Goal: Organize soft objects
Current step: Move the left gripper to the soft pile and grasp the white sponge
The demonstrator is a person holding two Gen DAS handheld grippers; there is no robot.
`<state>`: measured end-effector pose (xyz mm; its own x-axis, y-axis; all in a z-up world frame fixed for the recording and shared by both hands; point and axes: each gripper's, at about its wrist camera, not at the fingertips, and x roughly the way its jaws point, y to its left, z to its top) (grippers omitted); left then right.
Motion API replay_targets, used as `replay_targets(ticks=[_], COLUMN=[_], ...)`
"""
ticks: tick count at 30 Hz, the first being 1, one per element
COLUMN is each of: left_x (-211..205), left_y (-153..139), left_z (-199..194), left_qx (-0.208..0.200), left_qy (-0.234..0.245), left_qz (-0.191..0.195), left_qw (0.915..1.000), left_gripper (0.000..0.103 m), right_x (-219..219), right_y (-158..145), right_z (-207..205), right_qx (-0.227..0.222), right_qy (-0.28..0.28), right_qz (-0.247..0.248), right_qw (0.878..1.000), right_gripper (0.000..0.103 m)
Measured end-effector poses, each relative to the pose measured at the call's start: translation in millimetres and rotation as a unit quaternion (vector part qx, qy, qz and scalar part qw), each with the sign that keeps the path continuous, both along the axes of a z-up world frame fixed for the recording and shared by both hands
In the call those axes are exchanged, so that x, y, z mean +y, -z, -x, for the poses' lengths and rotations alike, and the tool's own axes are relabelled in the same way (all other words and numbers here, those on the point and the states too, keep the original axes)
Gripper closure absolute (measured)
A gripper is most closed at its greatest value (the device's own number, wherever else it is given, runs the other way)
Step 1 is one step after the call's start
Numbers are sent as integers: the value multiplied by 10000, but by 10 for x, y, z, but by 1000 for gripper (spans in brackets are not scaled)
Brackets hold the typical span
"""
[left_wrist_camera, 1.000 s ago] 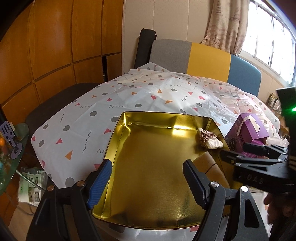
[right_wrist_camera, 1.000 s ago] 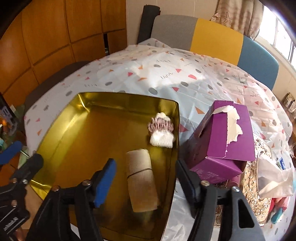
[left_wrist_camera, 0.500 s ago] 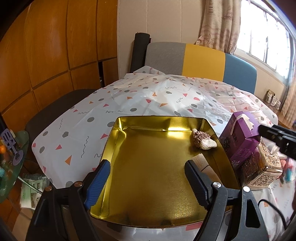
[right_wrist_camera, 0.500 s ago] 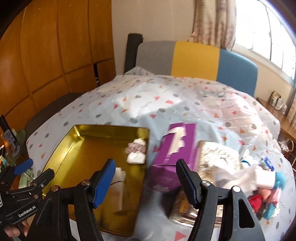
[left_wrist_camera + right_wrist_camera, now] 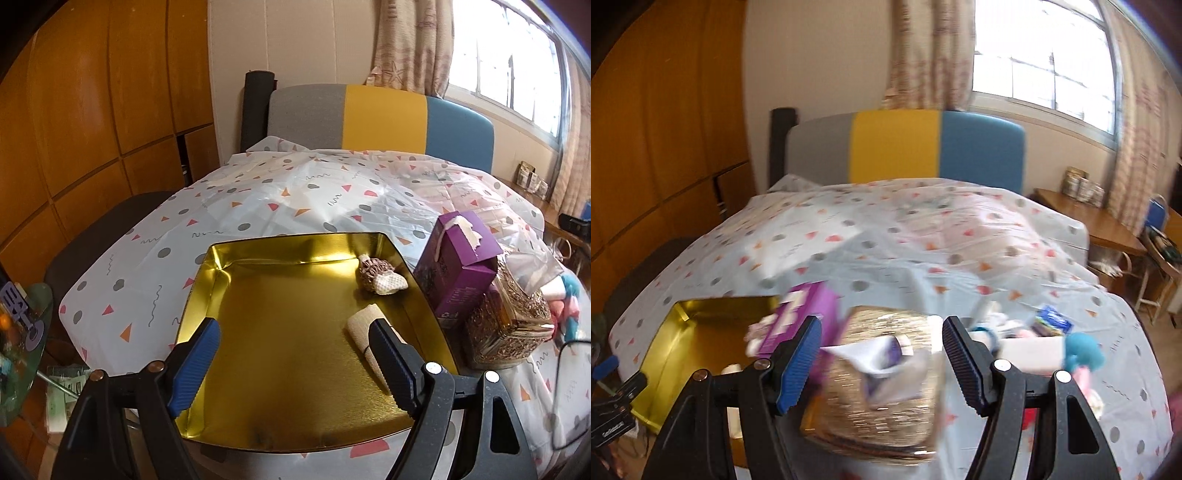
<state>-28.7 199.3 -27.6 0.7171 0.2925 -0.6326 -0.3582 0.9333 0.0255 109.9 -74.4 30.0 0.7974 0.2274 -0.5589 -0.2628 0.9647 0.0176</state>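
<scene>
Patterned plastic cover (image 5: pixel 295 192) spread over bed; grey-yellow-blue headboard (image 5: pixel 380 122) behind; purple tissue box (image 5: pixel 458 273) touching ornate gold tissue holder (image 5: pixel 509 325); wooden wardrobe panels (image 5: pixel 92 110) on left; curtained window (image 5: pixel 1045 59); wooden side table (image 5: pixel 1097 218)

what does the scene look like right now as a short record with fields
surface: patterned tablecloth
tray: gold tray, open
in tray: beige roll; frilly pouch near its far right corner
beside tray: purple box, gold box
loose items: soft toys right of the gold box
left gripper: open, empty, over the tray
right gripper: open, empty, above the gold box, view blurred
</scene>
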Motion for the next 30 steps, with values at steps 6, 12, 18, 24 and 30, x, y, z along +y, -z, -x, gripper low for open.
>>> replay_targets(ticks=[6, 12, 18, 24, 30], left_x=[-145, -284, -516, -1030, -1792], left_y=[-2, -73, -316, -583, -684], left_z=[-63, -146, -290, -559, -956], left_qx=[66, 72, -154, -299, -56], left_qy=[190, 515, 987, 1735, 2795], left_qz=[-80, -93, -7, -230, -368], left_qw=[9998, 9986, 9950, 9841, 9594], left_gripper=[20, 20, 20, 20, 20], right_x=[-612, -1272, -2161, -2898, -3117], right_y=[-18, 108, 327, 730, 859], right_z=[-171, -357, -475, -409, -378], right_qx=[-42, -54, -93, 456, 816], right_qy=[725, 1548, 2812, 3708, 3751], right_qz=[-101, -8, -242, -945, -1682], right_qw=[9973, 9879, 9593, 9228, 9079], right_gripper=[34, 34, 34, 34, 34])
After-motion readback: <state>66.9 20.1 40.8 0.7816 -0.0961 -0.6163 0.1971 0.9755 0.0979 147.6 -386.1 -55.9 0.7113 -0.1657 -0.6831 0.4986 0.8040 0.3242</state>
